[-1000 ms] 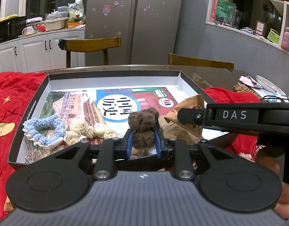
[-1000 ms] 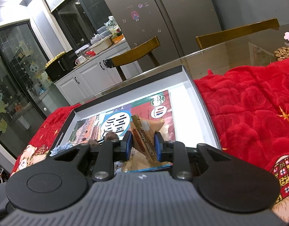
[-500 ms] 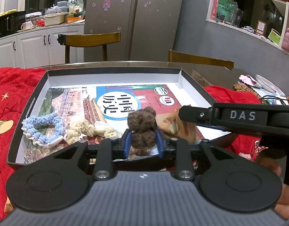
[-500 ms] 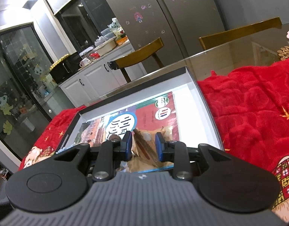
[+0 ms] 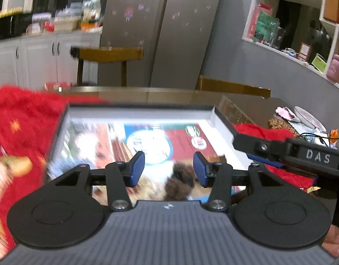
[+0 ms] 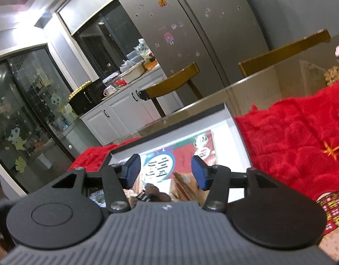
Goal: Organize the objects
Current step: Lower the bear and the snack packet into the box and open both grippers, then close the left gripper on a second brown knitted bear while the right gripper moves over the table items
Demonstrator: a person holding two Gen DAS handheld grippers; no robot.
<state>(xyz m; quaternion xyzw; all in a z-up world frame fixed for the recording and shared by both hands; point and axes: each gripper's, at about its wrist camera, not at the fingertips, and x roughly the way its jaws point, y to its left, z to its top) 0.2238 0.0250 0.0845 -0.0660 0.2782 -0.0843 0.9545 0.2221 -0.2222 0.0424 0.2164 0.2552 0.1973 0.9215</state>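
The left gripper (image 5: pixel 168 169) is spread wide, its blue pads (image 5: pixel 137 168) holding nothing. Below and between them, nearer the right pad, the brown toy (image 5: pixel 180 182) lies in the box (image 5: pixel 138 111), clear of both pads. The left view is motion-blurred, so the pale rope pieces left of the toy cannot be told apart.

The right gripper (image 6: pixel 165 171) is also spread and empty over the near end of the box. Under it lie the brown toy (image 6: pixel 155 191) and, just to its right, a tan packet (image 6: pixel 185 187); whether the two touch cannot be told.

The box has a dark rim and white inner walls (image 6: pixel 237 139). A printed book (image 6: pixel 180 156) covers most of its floor, leaving a bare white strip along the right wall. The far half of the box holds only the book. Red cloth (image 6: pixel 291 145) flanks the box on both sides. Beyond the far rim is bare glass table (image 6: pixel 269 88), then wooden chairs (image 6: pixel 174 84). In the left view, the right gripper's black body (image 5: pixel 302 152) crosses above the box's right wall.
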